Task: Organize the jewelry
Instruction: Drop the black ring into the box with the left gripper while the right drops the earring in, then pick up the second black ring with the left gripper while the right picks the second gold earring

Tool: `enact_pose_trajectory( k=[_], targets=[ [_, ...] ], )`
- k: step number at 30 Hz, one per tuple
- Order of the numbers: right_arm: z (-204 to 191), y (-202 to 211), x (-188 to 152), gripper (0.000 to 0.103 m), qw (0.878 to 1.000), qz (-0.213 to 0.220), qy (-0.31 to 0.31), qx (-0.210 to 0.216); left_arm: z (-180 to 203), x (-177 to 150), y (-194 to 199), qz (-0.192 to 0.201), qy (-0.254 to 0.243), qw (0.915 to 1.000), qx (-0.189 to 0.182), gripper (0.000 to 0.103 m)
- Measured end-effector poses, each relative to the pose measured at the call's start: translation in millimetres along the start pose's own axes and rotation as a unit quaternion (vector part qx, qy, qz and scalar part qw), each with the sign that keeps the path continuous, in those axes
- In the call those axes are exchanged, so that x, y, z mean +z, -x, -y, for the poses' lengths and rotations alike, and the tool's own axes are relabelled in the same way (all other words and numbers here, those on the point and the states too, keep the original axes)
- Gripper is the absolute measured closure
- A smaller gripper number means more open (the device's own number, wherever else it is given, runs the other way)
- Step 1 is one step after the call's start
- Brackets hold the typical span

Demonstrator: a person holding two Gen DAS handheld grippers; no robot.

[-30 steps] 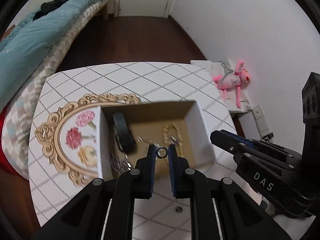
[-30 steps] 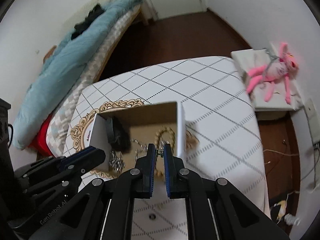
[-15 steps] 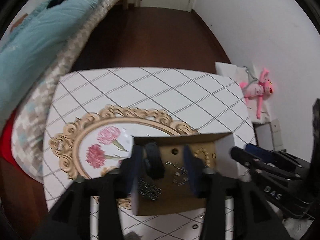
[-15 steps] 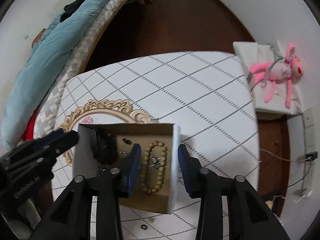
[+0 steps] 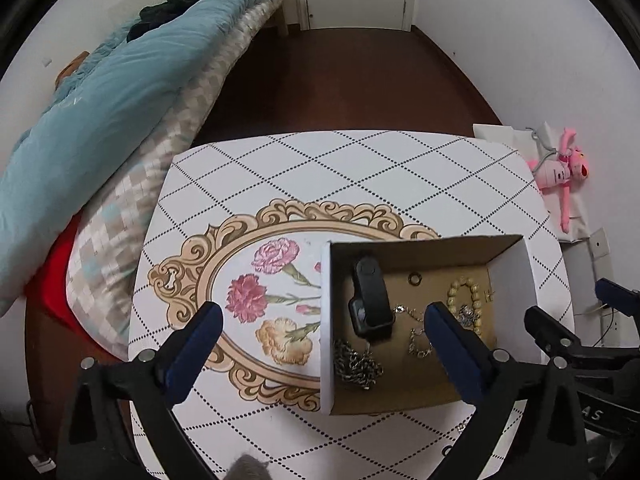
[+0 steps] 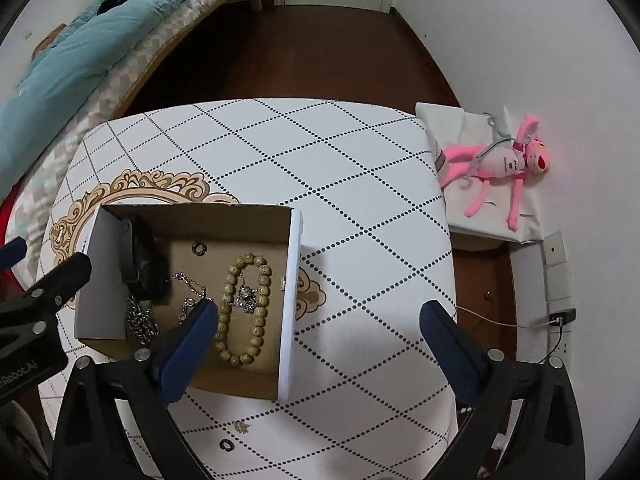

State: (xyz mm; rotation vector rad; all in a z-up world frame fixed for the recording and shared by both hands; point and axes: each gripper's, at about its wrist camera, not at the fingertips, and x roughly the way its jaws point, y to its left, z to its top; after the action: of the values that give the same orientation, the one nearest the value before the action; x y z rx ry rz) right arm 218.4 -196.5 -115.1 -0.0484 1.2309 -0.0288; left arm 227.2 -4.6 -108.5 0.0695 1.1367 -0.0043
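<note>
An open cardboard box [image 5: 327, 320] [image 6: 286, 320] stands on the table. Inside lie a black watch [image 5: 370, 300] [image 6: 144, 264], a beaded bracelet [image 6: 244, 308] [image 5: 466, 300], silver chains [image 5: 358, 366] [image 6: 140, 322], a small ring [image 5: 415, 278] [image 6: 199, 247] and an earring [image 6: 246, 294]. My left gripper [image 5: 324, 316] is open wide and empty, high above the box's left wall. My right gripper [image 6: 320, 318] is open wide and empty, above the box's right wall. A dark ring [image 6: 226, 445] and a small silver piece [image 6: 240, 426] lie on the table in front of the box.
The table [image 6: 320, 160] has a white diamond-pattern cloth with a floral oval print [image 5: 260, 292]. A bed with a teal duvet [image 5: 100, 112] stands to the left. A pink plush toy [image 6: 504, 164] lies on a low white stand to the right.
Both grippers were shut on small rings a second ago; they opened, the pieces dropped into the box, and both grippers rose and drew back with jaws wide.
</note>
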Motion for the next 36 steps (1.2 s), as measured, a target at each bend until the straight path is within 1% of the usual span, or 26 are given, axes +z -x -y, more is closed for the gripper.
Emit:
enact_pose_trajectory(
  k=[5, 6, 8, 9, 13, 16, 18, 20, 21, 22, 24, 25, 27, 28, 29, 30, 31, 32, 34, 35, 36],
  targets=[
    [1.9, 23.6, -7.7, 0.000, 0.999, 0.027, -0.016, 0.011, -6.8, -5.9, 14.2, 0.009, 0.011, 0.9999, -0.007, 0.000],
    [1.3, 29.1, -10.5, 0.000, 0.999, 0.032, -0.016, 0.012, -9.3, -7.6, 17.2, 0.009, 0.011, 0.9998, -0.015, 0.000],
    [-0.3, 38.8, -17.9, 0.000, 0.999, 0.039, -0.016, 0.017, -15.5, -15.0, 23.4, 0.005, 0.019, 0.9995, -0.024, 0.000],
    [-1.1, 42.2, -23.2, 0.000, 0.999, 0.039, -0.016, 0.019, -18.5, -20.1, 25.8, 0.005, 0.022, 0.9995, -0.022, 0.000],
    [-5.7, 41.6, -49.9, 0.000, 0.999, 0.027, -0.017, 0.028, -24.4, -48.9, 31.5, 0.006, 0.018, 0.9998, 0.004, 0.000],
    [-10.5, 25.5, -77.3, 0.000, 0.999, 0.004, -0.023, 0.038, -27.1, -75.2, 24.7, -0.006, 0.013, 0.9996, 0.023, 0.000],
    [-14.5, 8.4, -94.7, 0.001, 0.998, -0.018, -0.027, 0.053, -27.8, -92.0, 15.5, -0.021, 0.009, 0.9992, 0.033, 0.000],
    [-17.1, -6.8, -107.9, 0.009, 0.997, -0.032, -0.031, 0.062, -28.5, -109.8, 2.4, -0.038, 0.006, 0.9986, 0.037, 0.000],
    [-18.7, -14.2, -113.2, 0.021, 0.996, -0.038, -0.035, 0.070, -28.7, -116.3, -2.8, -0.044, 0.006, 0.9983, 0.039, 0.000],
    [-20.2, -21.2, -118.1, 0.027, 0.995, -0.044, -0.039, 0.075, -28.7, -124.3, -9.9, -0.052, 0.007, 0.9978, 0.042, 0.000],
    [-23.2, -31.8, -125.5, 0.027, 0.994, -0.050, -0.048, 0.088, -28.7, -136.5, -18.8, -0.055, 0.004, 0.9971, 0.052, 0.000],
    [-26.2, -35.7, -128.2, 0.030, 0.994, -0.049, -0.047, 0.090, -28.1, -142.8, -23.7, -0.054, 0.000, 0.9968, 0.060, 0.000],
    [-32.6, -39.2, -131.1, 0.035, 0.994, -0.044, -0.040, 0.087, -27.3, -149.8, -28.2, -0.057, -0.002, 0.9963, 0.065, 0.000],
    [-36.4, -38.5, -133.0, 0.037, 0.996, -0.034, -0.034, 0.082, -27.0, -152.8, -30.0, -0.058, -0.003, 0.9962, 0.065, 0.001],
    [-39.9, -38.7, -134.1, 0.038, 0.996, -0.029, -0.028, 0.079, -26.7, -154.8, -30.7, -0.059, -0.004, 0.9963, 0.063, 0.001],
    [-42.8, -38.9, -134.9, 0.043, 0.996, -0.026, -0.024, 0.076, -26.3, -155.9, -31.2, -0.059, -0.004, 0.9963, 0.063, 0.001],
    [-46.1, -38.7, -135.6, 0.054, 0.997, -0.022, -0.019, 0.070, -25.9, -156.7, -30.7, -0.056, -0.005, 0.9964, 0.062, 0.001],
    [-50.9, -38.7, -136.9, 0.059, 0.998, -0.017, -0.009, 0.055, -25.2, -157.0, -29.7, -0.054, -0.007, 0.9966, 0.062, 0.001],
    [-58.7, -38.7, -138.9, 0.078, 0.999, -0.011, 0.006, 0.036, -23.6, -157.2, -27.6, -0.051, -0.010, 0.9968, 0.062, 0.001],
    [-61.8, -38.2, -140.8, 0.085, 0.999, -0.009, 0.010, 0.032, -22.3, -157.4, -26.1, -0.048, -0.013, 0.9970, 0.060, 0.001],
    [-64.5, -37.7, -142.0, 0.094, 0.999, -0.006, 0.014, 0.028, -21.0, -157.7, -24.3, -0.046, -0.014, 0.9971, 0.059, 0.001]
  ],
)
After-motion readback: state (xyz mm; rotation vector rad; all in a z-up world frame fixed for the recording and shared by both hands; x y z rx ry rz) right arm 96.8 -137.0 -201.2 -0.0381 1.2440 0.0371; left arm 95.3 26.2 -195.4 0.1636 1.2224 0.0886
